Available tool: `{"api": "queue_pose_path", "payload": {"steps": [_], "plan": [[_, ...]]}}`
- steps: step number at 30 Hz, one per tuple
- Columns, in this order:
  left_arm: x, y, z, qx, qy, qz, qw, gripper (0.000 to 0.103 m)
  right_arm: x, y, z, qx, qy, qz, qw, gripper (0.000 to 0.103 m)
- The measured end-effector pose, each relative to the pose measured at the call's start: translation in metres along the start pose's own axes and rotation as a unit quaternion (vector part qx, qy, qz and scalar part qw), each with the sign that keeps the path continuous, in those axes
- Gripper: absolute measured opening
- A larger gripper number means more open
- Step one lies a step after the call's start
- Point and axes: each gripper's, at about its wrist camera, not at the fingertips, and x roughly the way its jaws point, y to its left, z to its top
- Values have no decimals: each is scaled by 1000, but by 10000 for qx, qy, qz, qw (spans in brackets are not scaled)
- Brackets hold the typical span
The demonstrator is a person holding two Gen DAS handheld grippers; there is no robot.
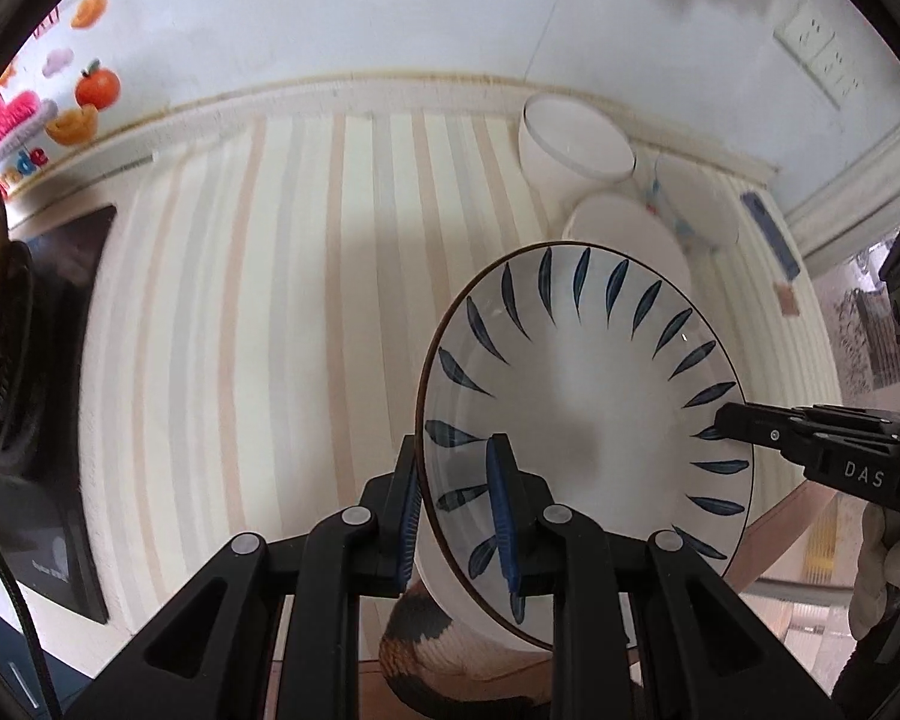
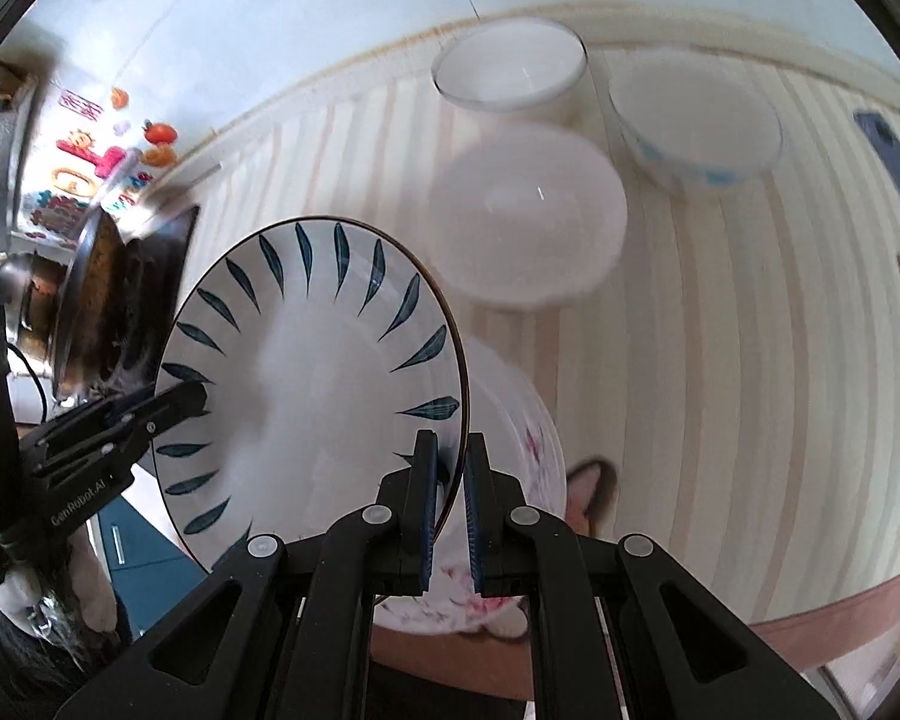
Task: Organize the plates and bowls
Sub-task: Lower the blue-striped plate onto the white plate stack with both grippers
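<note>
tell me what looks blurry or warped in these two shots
Left wrist view: the white bowls at the back are smeared, the leaf plate sharper, and the tablecloth stripes bow outward from the fisheye. Right wrist view: the white plate and blue-patterned bowl are soft with motion blur; the right gripper is crisp.

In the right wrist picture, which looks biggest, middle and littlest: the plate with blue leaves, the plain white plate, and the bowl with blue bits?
1. Blue-leaf plate, though it is held nearest the camera, which exaggerates it.
2. Plain white plate.
3. Blue-patterned bowl, farthest away, so its true size is unsure.
</note>
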Motion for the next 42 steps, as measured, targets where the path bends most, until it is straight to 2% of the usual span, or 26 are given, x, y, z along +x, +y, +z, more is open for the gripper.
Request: {"api": "queue_pose_path", "payload": {"steps": [7,15,24,33,42], "plan": [[39,-6,-18,88,441,172,9988,19,33,-16,-27,68,187,-135,9997,10],[56,-12,-25,130,674,232,9974,19,48,-29,-39,140,318,-162,9993,10],[69,-20,-26,66,783,270,9965,19,58,-31,-39,138,419,-192,9988,10],[73,-11,-27,-18,821,281,9962,19,57,-36,-37,263,472,-82,9985,12],[56,-4,-27,-250,664,398,9967,19,52,-37,-40,413,375,-110,9984,13]]}}
